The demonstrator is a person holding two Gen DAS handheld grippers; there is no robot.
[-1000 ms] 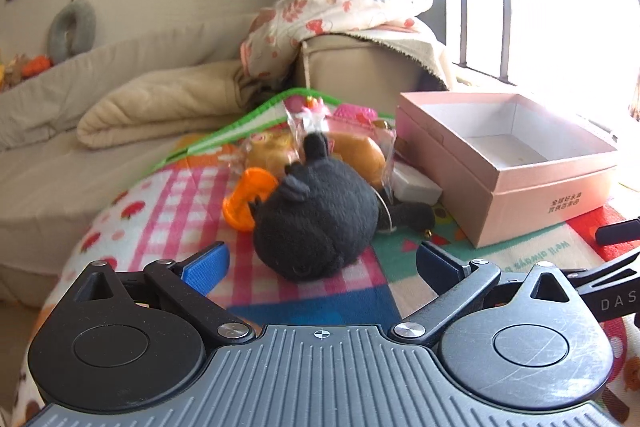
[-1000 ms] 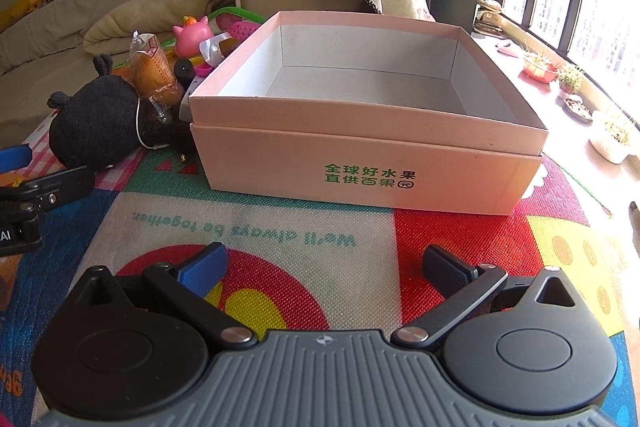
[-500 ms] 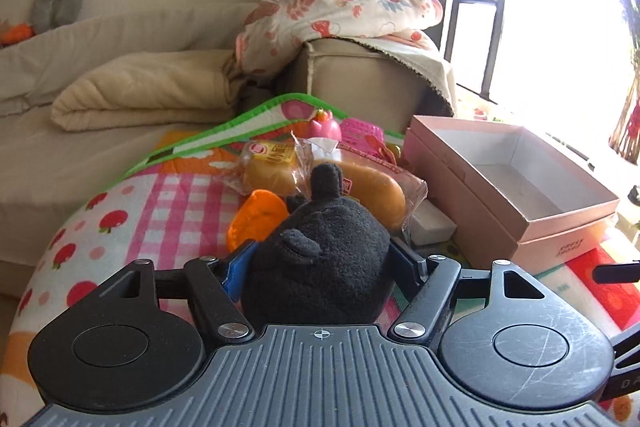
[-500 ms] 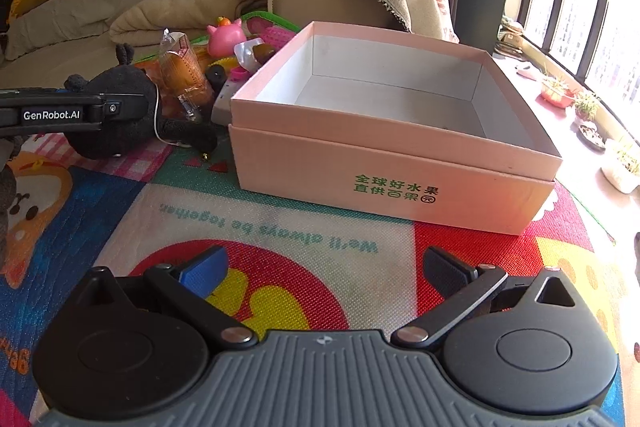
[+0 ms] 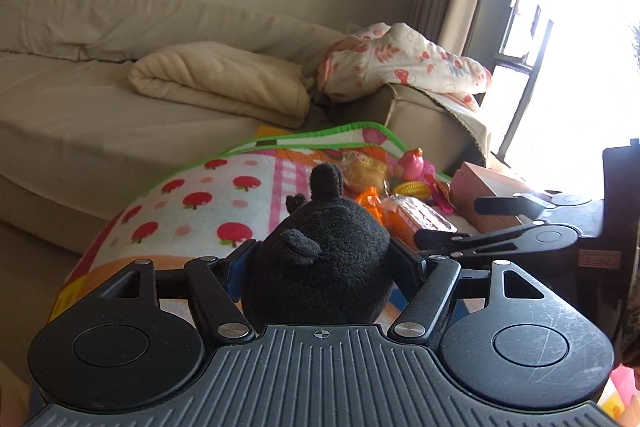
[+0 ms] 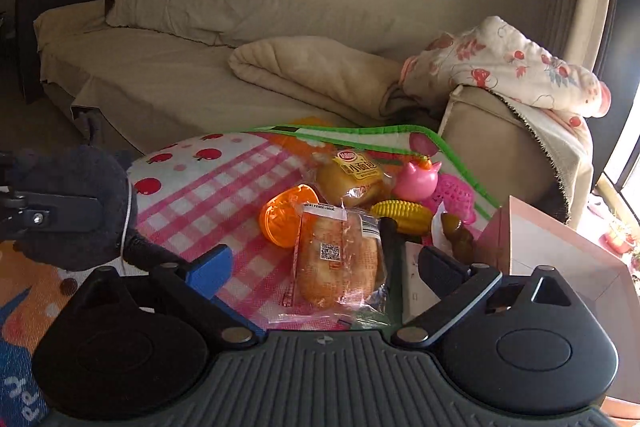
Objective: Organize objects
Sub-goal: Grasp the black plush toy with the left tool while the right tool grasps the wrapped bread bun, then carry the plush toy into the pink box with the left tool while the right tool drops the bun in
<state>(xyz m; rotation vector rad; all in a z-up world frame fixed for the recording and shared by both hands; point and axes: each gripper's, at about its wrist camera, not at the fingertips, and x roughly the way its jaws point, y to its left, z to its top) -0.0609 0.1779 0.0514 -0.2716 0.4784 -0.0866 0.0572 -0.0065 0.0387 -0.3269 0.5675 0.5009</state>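
My left gripper (image 5: 323, 261) is shut on a black plush toy (image 5: 320, 251) and holds it above the colourful play mat (image 5: 200, 203). The right wrist view shows the same toy (image 6: 72, 203) at the left edge, off the mat. My right gripper (image 6: 324, 263) hangs low over the toy pile with its jaws closing. A clear packet of bread (image 6: 336, 263) lies on the mat between its fingers, and the pads do not touch it. The pink cardboard box (image 6: 560, 247) stands open just right of that gripper.
Behind the packet lie an orange cup (image 6: 282, 215), a second bread packet (image 6: 352, 179), a pink pig (image 6: 416, 181), a yellow corn cob (image 6: 402, 213) and a white block (image 6: 412, 279). A beige sofa (image 6: 180, 67) with folded blankets runs along the far side.
My left gripper closed on the black plush toy and carried it up and to the left. My right gripper swung left from the pink box to the bread packet, and its jaws narrowed.
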